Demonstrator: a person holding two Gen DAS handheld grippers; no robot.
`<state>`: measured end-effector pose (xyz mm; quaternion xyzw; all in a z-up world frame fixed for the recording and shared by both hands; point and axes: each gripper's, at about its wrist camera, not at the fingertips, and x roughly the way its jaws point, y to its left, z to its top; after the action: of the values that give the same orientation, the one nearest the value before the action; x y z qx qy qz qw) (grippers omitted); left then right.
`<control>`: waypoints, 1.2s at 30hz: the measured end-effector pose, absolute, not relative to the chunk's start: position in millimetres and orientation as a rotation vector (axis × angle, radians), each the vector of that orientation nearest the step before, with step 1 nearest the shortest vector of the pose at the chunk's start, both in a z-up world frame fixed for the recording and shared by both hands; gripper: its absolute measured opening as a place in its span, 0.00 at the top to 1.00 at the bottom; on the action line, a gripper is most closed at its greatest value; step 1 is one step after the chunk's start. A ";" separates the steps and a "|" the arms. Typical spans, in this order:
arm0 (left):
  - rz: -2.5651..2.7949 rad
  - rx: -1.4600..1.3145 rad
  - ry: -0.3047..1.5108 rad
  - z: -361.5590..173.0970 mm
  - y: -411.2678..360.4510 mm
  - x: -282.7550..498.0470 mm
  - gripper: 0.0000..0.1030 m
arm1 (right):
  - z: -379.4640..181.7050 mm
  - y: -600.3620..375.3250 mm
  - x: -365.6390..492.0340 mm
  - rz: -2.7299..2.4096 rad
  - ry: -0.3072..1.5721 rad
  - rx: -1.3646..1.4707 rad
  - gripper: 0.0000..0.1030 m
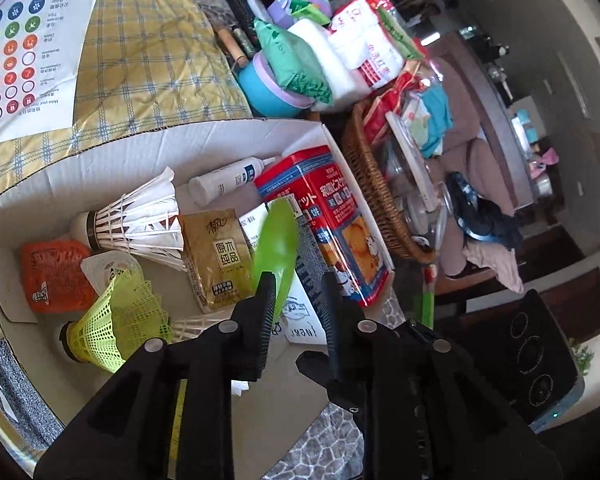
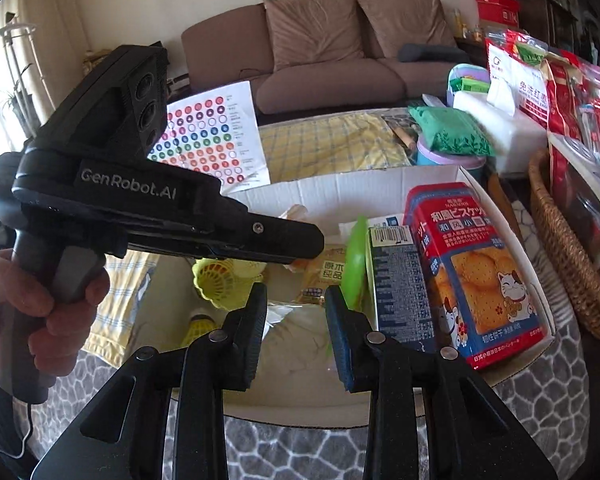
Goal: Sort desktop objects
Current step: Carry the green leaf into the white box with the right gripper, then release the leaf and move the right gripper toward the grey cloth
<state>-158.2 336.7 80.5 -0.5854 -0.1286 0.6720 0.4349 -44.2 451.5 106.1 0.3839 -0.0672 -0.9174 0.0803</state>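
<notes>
Fingers [image 1: 265, 304] of the left gripper [image 1: 298, 300] are spread apart and do not squeeze anything. Right by one fingertip is the green thing [image 1: 278, 240]. It looks like a thin, shiny green plastic scoop or leaf, but it is blurry, so I cannot tell just what it is. It stands up on end inside the cardboard box [image 1: 180, 140], leaning on a dark blue carton [image 1: 310, 256], near the box wall on the basket side.

I think it is very light and smooth, so it could slip. It may bend a bit if squeezed hard. The best place to hold it is probably low down at its narrow end, with a finger on each flat face and a soft squeeze.

Next to the dark carton lies a red and blue biscuit pack [image 1: 340, 220]. On the other side is a gold tissue pack [image 1: 216, 256], then a white shuttlecock [image 1: 140, 220] and a yellow-green shuttlecock [image 1: 108, 328]. An orange packet [image 1: 56, 276] sits in the far corner of the box.

Fingers of the right gripper [image 2: 296, 320] are open too, with nothing between them, above the near edge of the box.

Outside the box stands a wicker basket [image 1: 364, 184], close to its wall.
</notes>
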 end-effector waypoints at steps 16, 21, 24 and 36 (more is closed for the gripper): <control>1.879 -1.275 -0.267 149.1 212.8 -138.0 0.08 | 144.1 455.2 -12.8 -2.845 -0.390 1.048 0.12; 1.974 -1.265 -0.236 149.8 132.4 -115.7 0.00 | 164.1 402.7 -12.6 -2.775 -0.322 1.034 0.00; 2.037 -1.290 -0.236 143.7 84.1 -106.7 0.00 | 169.8 363.6 -13.9 -2.735 -0.266 1.011 0.00; 2.279 -1.324 -0.244 118.4 -63.8 -72.2 0.00 | 135.0 223.0 -19.2 -2.522 -0.219 1.048 0.00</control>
<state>-72.2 -63.8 118.3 -0.4851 -0.0895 0.8348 0.2445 -19.2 223.0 135.0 0.3748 -0.0782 -0.9020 0.1996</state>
